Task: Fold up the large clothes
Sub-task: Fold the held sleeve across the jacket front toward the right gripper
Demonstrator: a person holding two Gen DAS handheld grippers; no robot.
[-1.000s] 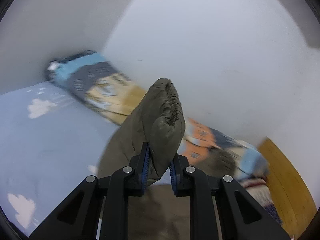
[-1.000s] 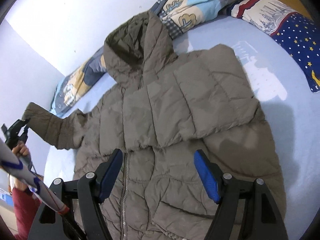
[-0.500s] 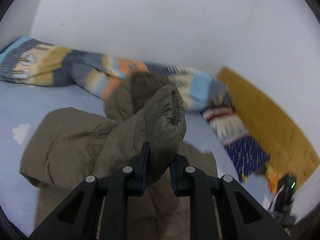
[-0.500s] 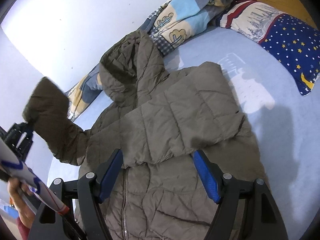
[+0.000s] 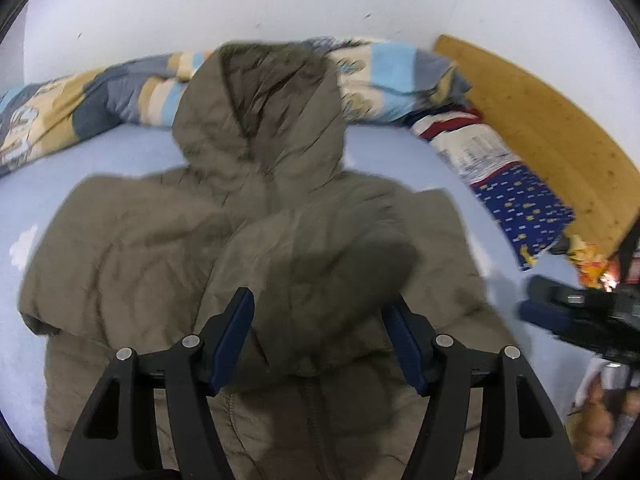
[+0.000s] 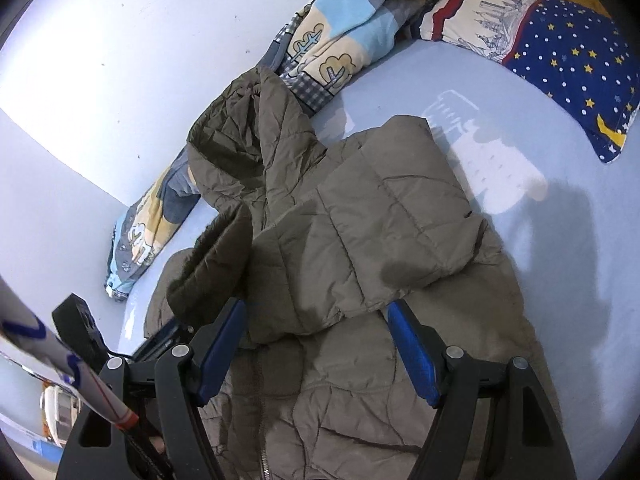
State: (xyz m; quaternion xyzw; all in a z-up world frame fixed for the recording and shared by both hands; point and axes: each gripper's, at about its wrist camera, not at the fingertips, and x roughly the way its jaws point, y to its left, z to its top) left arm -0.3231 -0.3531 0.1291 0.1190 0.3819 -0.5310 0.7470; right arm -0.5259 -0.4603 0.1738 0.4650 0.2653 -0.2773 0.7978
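L gripper had just been opening; its jaws stood part-open over the coat, w/ the sleeve lying loose between the blue pads, not pinched. That sleeve was blurred in the L wrist view, so whether it touched a pad could not be told. R gripper stood wide open above the coat's front, nothing gripped; the pads sat either side of the other sleeve's cuff, which lay folded across the chest. In the R wrist view the L gripper showed at lower left, mostly hidden behind the R gripper's own frame, w/ the dark sleeve just above it. The coat, an olive quilted one w/ a hood, lay front-up about mid-bed on the pale blue sheet, zip down the middle, hood toward the wall-side edge and resting against the rolled blanket along that edge. Its hem was cut off by the bottom of both views. A starry pillow lay near the head end, by the wooden headboard. A striped tube crossed the lower left corner of the R view, cut off at the edge. Part of a hand showed blurred at the lower right of the L view, under the R gripper.
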